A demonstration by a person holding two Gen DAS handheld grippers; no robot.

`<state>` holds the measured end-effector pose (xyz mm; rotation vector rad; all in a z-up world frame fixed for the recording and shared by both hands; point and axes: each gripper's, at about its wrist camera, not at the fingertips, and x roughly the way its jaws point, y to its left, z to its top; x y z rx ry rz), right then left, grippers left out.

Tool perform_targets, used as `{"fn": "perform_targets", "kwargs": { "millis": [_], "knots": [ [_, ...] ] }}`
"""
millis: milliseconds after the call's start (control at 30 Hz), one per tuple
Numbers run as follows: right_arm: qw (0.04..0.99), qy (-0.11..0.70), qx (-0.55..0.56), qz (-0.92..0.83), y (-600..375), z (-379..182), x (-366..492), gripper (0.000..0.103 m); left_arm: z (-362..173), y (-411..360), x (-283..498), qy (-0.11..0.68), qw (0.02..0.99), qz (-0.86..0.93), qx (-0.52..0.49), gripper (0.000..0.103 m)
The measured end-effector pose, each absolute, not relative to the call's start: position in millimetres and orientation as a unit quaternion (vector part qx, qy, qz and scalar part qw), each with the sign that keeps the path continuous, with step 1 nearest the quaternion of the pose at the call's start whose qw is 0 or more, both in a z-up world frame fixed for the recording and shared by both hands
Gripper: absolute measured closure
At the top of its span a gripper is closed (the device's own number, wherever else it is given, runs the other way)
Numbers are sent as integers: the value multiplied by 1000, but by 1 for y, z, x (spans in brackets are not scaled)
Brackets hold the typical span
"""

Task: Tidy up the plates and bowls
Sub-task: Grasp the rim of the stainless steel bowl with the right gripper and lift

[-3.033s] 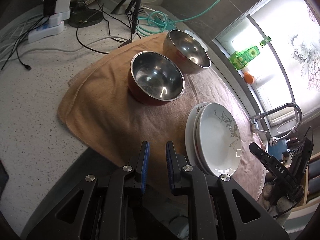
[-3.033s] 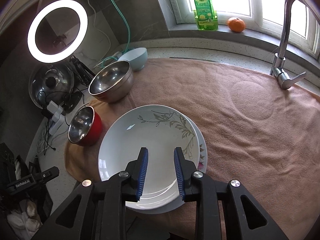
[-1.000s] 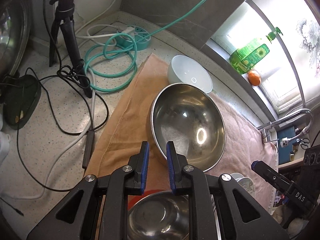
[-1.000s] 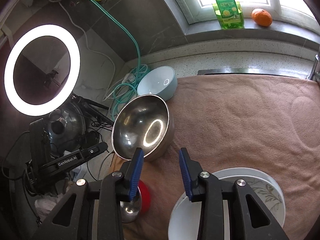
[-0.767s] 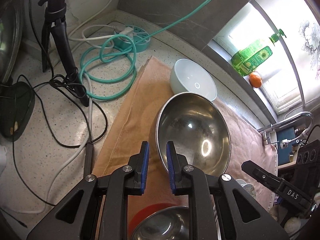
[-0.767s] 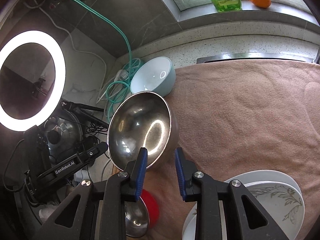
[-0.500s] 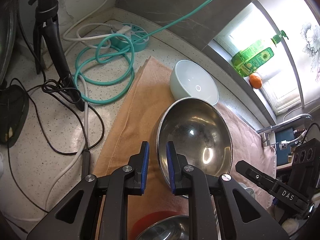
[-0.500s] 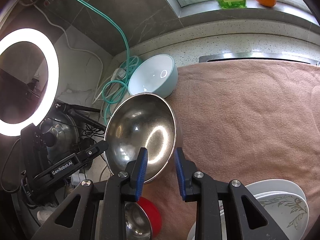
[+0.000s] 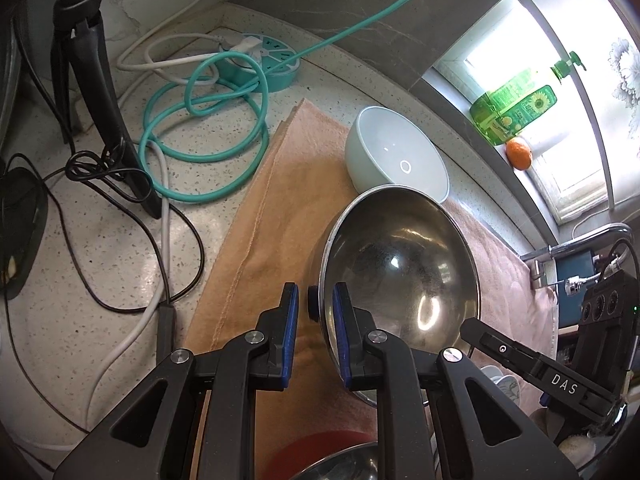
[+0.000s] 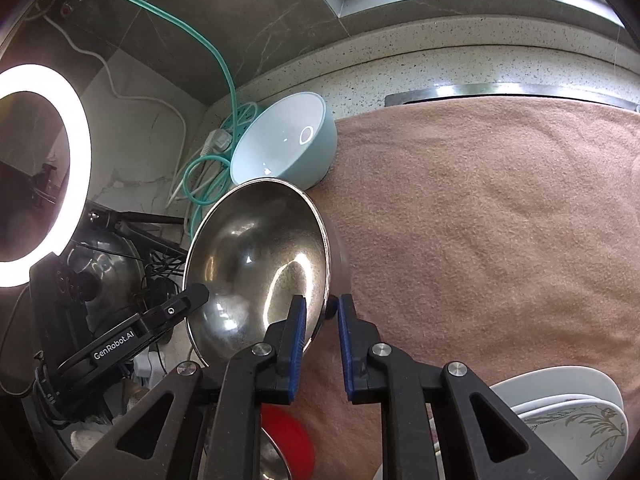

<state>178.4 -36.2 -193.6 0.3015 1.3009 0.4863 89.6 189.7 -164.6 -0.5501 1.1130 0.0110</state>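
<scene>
A large steel bowl (image 9: 400,280) (image 10: 248,248) stands on the tan towel (image 9: 288,200). My left gripper (image 9: 316,316) straddles its near-left rim with narrow jaws, one pad inside and one outside. My right gripper (image 10: 322,320) straddles the opposite rim, and its jaws are closing on it. A black finger (image 10: 192,294) of the left gripper shows at the bowl's far edge. Behind the steel bowl sits a pale blue bowl (image 9: 396,160) (image 10: 288,144). A red bowl (image 10: 288,436) and stacked white plates (image 10: 560,412) lie near the bottom edge.
Left of the towel lie a coiled green cable (image 9: 200,120), a round power strip (image 9: 264,64), black leads and a tripod (image 9: 92,80). A ring light (image 10: 40,176) glows at the left. A soap bottle (image 9: 516,112), an orange (image 9: 518,152) and a tap (image 9: 560,248) stand by the window.
Both grippers came forward and down from the plates onto the steel bowl's opposite rims. The right jaws narrowed around the rim. The left jaws kept their width.
</scene>
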Motion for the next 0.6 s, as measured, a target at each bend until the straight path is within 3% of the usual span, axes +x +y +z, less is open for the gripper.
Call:
{"fn": "perform_targets", "kwargs": {
  "millis": [600],
  "knots": [
    [766,589,129,222,-41,-188,170,90,-160,175,85,523,819,1,-237,87]
  ]
}}
